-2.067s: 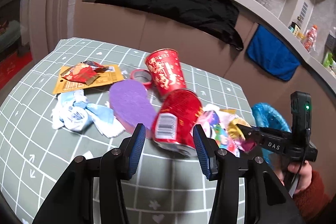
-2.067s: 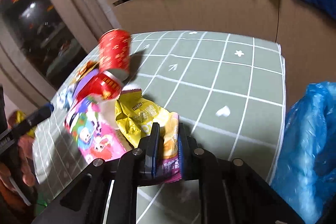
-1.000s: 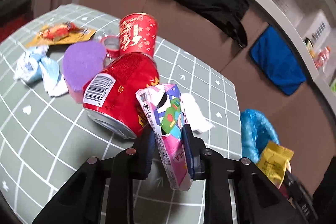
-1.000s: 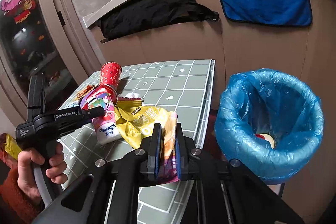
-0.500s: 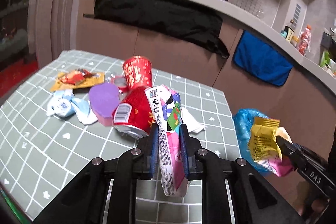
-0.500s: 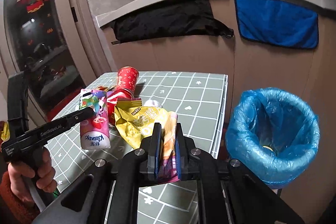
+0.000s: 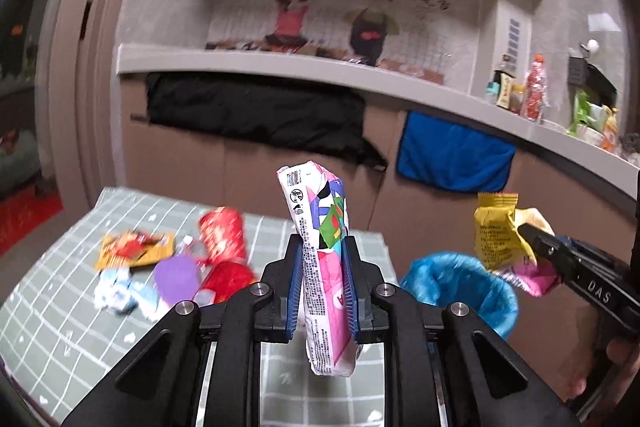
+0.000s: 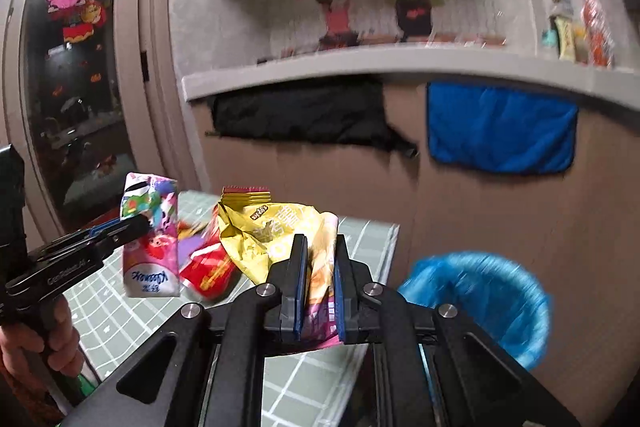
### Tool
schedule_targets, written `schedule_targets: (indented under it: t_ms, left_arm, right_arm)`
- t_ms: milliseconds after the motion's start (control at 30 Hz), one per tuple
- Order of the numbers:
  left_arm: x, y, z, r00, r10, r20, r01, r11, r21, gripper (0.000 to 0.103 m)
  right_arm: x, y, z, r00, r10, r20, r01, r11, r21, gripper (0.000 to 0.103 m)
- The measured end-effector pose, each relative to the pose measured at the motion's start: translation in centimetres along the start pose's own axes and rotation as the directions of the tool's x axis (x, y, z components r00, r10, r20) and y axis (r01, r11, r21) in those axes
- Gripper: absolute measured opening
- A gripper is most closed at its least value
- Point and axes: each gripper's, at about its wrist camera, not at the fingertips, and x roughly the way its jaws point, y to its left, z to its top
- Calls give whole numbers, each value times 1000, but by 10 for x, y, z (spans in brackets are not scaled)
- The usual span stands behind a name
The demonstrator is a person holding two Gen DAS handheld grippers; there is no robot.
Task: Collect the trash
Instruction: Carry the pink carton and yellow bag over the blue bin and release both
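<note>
Left wrist view. My left hand-held gripper is clamped on the pink tissue pack, held upright and now well clear of the desk; two seconds ago those jaws stood open around the red can, and a second ago the pack had only just been pinched at desk level. Left behind on the desk: the can, a red paper cup, a purple cutout, an orange wrapper, crumpled tissue. The blue-lined bin sits off the desk's right edge, and my right hand-held gripper hangs above it with the yellow snack bag.

Right wrist view. The right hand-held gripper is closed on the yellow snack bag. The blue-lined bin lies lower right, blurred, so I probably am not squarely over its mouth. The left hand-held gripper shows at left with the tissue pack.

Both pieces have gone from desk to air within two seconds. Judgement: drop the bag first, then bring the pack across; five items remain.
</note>
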Motion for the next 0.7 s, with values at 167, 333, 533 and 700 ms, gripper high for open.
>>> schedule_targets:
  t_ms: [167, 333, 533, 700]
  left_arm:
    - [21, -41, 14, 998, -56, 5, 56, 997, 55, 19]
    - [61, -89, 22, 991, -127, -39, 130, 985, 117, 19]
    - [109, -146, 19, 969, -220, -109, 238, 954, 184, 19]
    - [140, -164, 11, 952, -254, -171, 283, 943, 177, 19]
  right_arm:
    - [-16, -28, 11, 997, -61, 57, 61, 998, -3, 11]
    - [-23, -67, 8, 988, -136, 77, 134, 990, 34, 11]
    - [-24, -120, -1, 969, -236, 76, 226, 967, 119, 11]
    - [-4, -154, -9, 963, -268, 4, 264, 950, 165, 11]
